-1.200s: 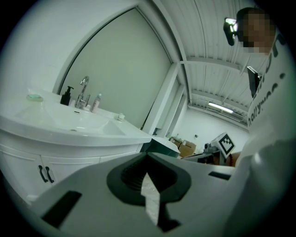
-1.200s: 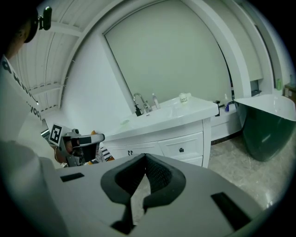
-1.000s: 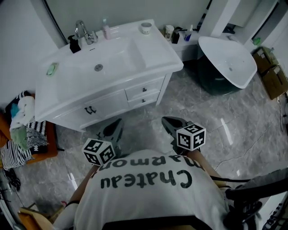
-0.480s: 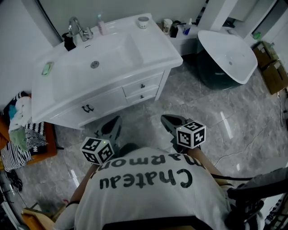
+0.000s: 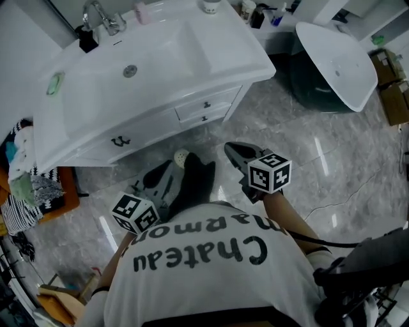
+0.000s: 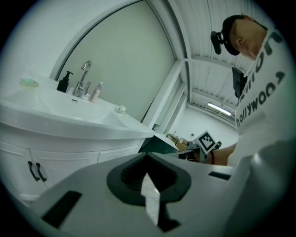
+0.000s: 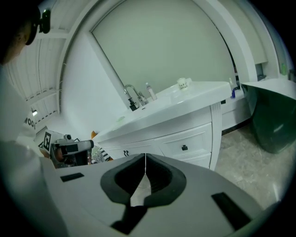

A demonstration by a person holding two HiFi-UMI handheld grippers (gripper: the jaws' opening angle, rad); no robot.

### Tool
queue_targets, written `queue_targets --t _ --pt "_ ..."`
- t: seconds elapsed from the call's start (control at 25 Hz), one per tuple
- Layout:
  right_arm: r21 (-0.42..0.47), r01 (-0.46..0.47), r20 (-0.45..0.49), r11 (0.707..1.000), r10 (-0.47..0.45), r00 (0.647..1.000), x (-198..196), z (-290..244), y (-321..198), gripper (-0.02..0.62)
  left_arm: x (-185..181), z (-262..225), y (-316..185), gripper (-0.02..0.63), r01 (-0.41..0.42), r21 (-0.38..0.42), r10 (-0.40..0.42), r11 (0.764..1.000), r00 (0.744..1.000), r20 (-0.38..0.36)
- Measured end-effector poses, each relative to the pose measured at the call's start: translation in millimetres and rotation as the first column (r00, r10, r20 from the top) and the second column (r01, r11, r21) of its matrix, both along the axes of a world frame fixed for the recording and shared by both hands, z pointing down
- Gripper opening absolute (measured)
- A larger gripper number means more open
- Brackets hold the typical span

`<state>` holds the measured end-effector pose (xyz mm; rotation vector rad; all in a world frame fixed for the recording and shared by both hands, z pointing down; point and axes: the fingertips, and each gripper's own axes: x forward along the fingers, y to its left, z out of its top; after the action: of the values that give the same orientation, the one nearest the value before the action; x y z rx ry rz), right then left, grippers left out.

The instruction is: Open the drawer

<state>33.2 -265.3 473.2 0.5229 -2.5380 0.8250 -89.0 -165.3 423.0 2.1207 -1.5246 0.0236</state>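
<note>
The white vanity [image 5: 96, 150] has two small drawers at its right end, each with a dark knob: the upper drawer [image 5: 206, 105] and the lower drawer [image 5: 204, 118]. In the right gripper view the upper drawer's knob [image 7: 184, 147] shows just right of the jaws. Both grippers hang over the floor in front of the vanity, clear of it. My left gripper [image 5: 168, 167] is shut and holds nothing; it faces the cabinet door handles [image 6: 34, 171]. My right gripper [image 5: 230, 149] is shut and empty, below the drawers in the head view.
A dark shoe [image 5: 192, 182] stands on the marble floor between the grippers. The sink top carries a faucet [image 5: 96, 13], a black dispenser [image 5: 85, 38] and a green soap [image 5: 55, 83]. A white basin on a dark base [image 5: 339, 64] stands right. Laundry [image 5: 22, 185] sits left.
The person has stepped toward the vanity, which now looks closer. Both grippers moved forward and lower toward it. A shoe has come into view between them. The jaws stay shut.
</note>
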Motion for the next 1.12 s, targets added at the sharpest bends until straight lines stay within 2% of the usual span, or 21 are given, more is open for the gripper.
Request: queue_targets --t 0.16,0.4,0.52,0.68,0.72,0.76,0.8,0.84,0.92,1.12 --pt "-0.066 -0.018 -0.013 0.998 0.017 1.000 -14.4 17.5 -17.4 0.012 -5.2 17.4 -23.7 0.008 0.000 -0.047 0.000 0.999 1.000 0.008" --pt "-0.119 -0.042 0.005 0.992 0.043 0.999 -39.6 47.6 -60.5 0.012 -20.7 61.3 -72.0 0.008 -0.072 -0.081 0.076 0.994 0.996 0.053" --pt "-0.136 -0.045 -0.014 0.990 0.043 0.999 -51.5 74.3 -71.7 0.012 -27.5 80.0 -85.5 0.008 -0.090 -0.096 0.099 0.991 0.991 0.092" --pt "-0.132 -0.021 -0.039 0.991 0.016 0.999 -66.7 108.8 -84.7 0.012 -32.9 102.6 -93.0 0.008 -0.091 -0.121 0.104 0.989 0.989 0.104" --pt "-0.127 -0.002 -0.045 0.992 -0.004 0.999 -70.0 116.0 -86.6 0.016 -33.6 105.9 -92.8 0.008 -0.087 -0.124 0.101 0.988 0.989 0.106" --pt "-0.122 0.019 -0.053 0.992 -0.025 0.998 -73.3 123.2 -88.3 0.048 -35.2 108.9 -92.1 0.008 -0.079 -0.127 0.093 0.989 0.990 0.108" --pt "-0.117 0.038 -0.064 0.992 -0.046 0.997 -76.5 130.4 -90.1 0.135 -38.0 111.7 -90.9 0.008 -0.067 -0.130 0.081 0.989 0.991 0.108" --pt "-0.110 0.053 -0.076 0.992 -0.062 0.995 -79.4 137.7 -92.5 0.155 -41.5 114.7 -89.1 0.008 -0.051 -0.133 0.066 0.990 0.992 0.108" --pt "-0.091 0.061 -0.103 0.994 -0.070 0.992 -83.8 151.9 -100.5 0.155 -48.8 121.6 -83.2 0.008 -0.019 -0.141 0.035 0.990 0.993 0.112" --pt "-0.024 0.023 -0.161 0.999 -0.026 0.987 -95.3 182.8 -129.9 0.155 -66.2 135.5 -64.8 0.008 0.062 -0.144 -0.041 0.988 0.989 0.143"
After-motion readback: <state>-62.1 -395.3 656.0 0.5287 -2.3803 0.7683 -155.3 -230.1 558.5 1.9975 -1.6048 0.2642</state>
